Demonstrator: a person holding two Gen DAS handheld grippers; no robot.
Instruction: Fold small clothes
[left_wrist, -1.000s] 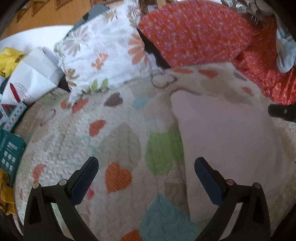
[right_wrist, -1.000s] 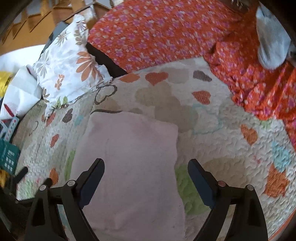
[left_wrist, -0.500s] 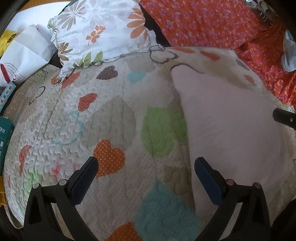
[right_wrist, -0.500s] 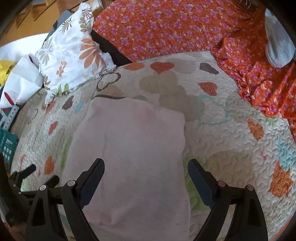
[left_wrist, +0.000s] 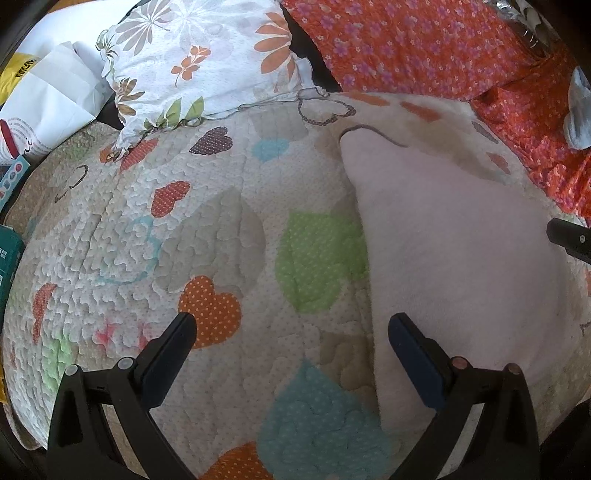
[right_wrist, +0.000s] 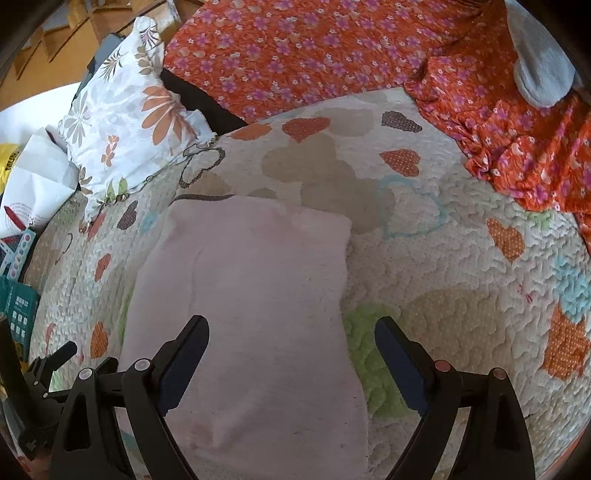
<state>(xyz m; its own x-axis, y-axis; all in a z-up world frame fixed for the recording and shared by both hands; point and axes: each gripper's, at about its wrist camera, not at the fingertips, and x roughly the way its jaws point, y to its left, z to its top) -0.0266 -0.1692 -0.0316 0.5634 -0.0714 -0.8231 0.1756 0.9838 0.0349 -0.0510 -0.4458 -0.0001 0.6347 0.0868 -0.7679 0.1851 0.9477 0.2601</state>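
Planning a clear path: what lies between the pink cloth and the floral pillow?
Only bare heart-patterned quilt separates the pink cloth from the floral pillow, seen in the right wrist view.

- Open quilt (right_wrist: 461, 258) lies right of the pale pink cloth (right_wrist: 251, 295).
- Floral pillow (left_wrist: 199, 62) and orange sheet (right_wrist: 295, 51) crowd the far edge.
- Boxes, perhaps, at the left (left_wrist: 7, 258).

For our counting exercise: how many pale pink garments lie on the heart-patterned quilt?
1. The pale pink garment lies flat on the quilt, below the open right gripper. Others may be hidden out of frame.
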